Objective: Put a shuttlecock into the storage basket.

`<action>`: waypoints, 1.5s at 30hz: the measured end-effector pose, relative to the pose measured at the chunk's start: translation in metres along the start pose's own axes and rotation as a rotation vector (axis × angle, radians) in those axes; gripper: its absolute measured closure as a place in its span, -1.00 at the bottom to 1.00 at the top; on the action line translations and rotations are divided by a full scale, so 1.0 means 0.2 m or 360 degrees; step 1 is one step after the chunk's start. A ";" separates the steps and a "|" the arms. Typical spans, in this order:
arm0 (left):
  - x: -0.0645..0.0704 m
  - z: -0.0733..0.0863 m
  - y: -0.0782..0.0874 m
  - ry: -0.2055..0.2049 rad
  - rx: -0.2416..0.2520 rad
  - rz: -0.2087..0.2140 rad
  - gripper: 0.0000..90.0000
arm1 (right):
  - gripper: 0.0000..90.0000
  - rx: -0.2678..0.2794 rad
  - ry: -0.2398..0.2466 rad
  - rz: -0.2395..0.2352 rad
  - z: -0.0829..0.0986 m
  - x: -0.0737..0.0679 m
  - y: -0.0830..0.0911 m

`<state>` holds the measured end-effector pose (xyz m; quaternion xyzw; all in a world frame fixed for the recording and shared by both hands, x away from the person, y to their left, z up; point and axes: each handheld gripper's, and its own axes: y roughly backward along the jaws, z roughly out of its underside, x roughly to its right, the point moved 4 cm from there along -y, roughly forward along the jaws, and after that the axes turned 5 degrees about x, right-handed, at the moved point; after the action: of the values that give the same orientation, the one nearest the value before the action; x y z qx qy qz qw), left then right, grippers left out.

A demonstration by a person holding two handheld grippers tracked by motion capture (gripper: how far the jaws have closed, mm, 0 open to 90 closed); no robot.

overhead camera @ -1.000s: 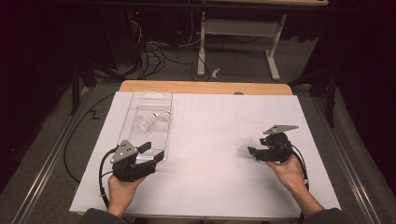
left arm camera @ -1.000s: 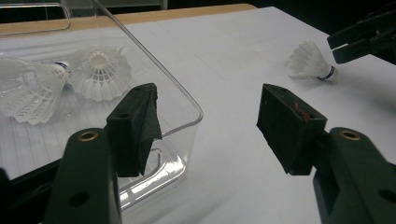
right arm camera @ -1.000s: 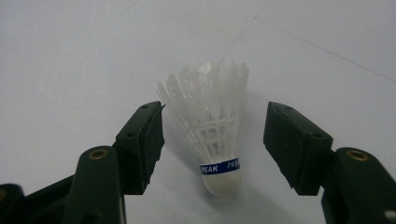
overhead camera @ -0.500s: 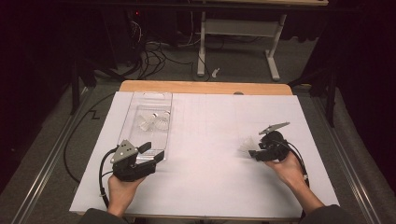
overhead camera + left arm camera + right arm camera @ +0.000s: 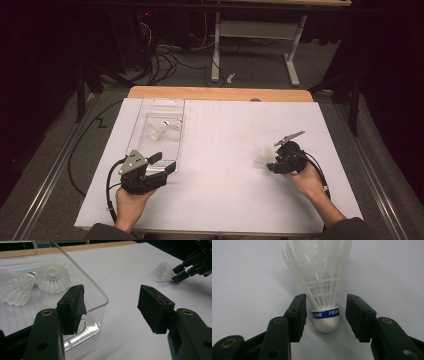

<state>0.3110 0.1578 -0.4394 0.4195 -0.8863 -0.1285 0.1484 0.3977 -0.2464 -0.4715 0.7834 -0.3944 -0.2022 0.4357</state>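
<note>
A white feather shuttlecock (image 5: 322, 277) with a blue band lies on the white table sheet (image 5: 225, 150). Its cork sits between the jaws of my right gripper (image 5: 325, 315), which stands open with a gap on each side. In the high view this shuttlecock (image 5: 261, 158) is at the tips of the right gripper (image 5: 271, 164), right of centre. My left gripper (image 5: 164, 163) is open with nothing in it, at the near end of a clear plastic box (image 5: 172, 107). The box holds two shuttlecocks (image 5: 52, 277) (image 5: 15, 288). One left jaw hangs over the box's near corner (image 5: 103, 298).
The sheet covers a wooden table whose far edge (image 5: 220, 93) shows. Beyond it are a white desk frame (image 5: 250, 30) and cables (image 5: 165, 55) on the floor. A metal rail (image 5: 50, 175) runs along the left side.
My right gripper has tipped and shifted slightly toward me, and the shuttlecock now shows clearly at its jaw tips. The left gripper has stayed put.
</note>
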 end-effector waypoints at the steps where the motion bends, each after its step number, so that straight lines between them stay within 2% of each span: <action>1: 0.00 0.00 0.00 -0.0002 -0.0001 0.0001 -0.14 | 0.18 -0.0004 0.0005 -0.0006 0.00 0.00 0.00; 15: 0.00 0.00 0.00 -0.0002 -0.0008 -0.0002 -0.14 | 0.44 -0.0029 0.0068 -0.0003 0.02 -0.01 -0.01; 26: 0.00 0.00 -0.01 0.0003 -0.0009 -0.0003 -0.14 | 0.46 -0.0029 0.0081 -0.0018 0.02 -0.01 0.00; 45: 0.00 0.00 -0.01 0.0003 -0.0015 0.0010 -0.15 | 0.47 0.0034 0.0127 -0.0046 0.00 -0.04 0.03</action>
<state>0.3128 0.1573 -0.4405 0.4161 -0.8868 -0.1317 0.1517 0.3905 -0.2419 -0.4665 0.8010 -0.3675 -0.1728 0.4399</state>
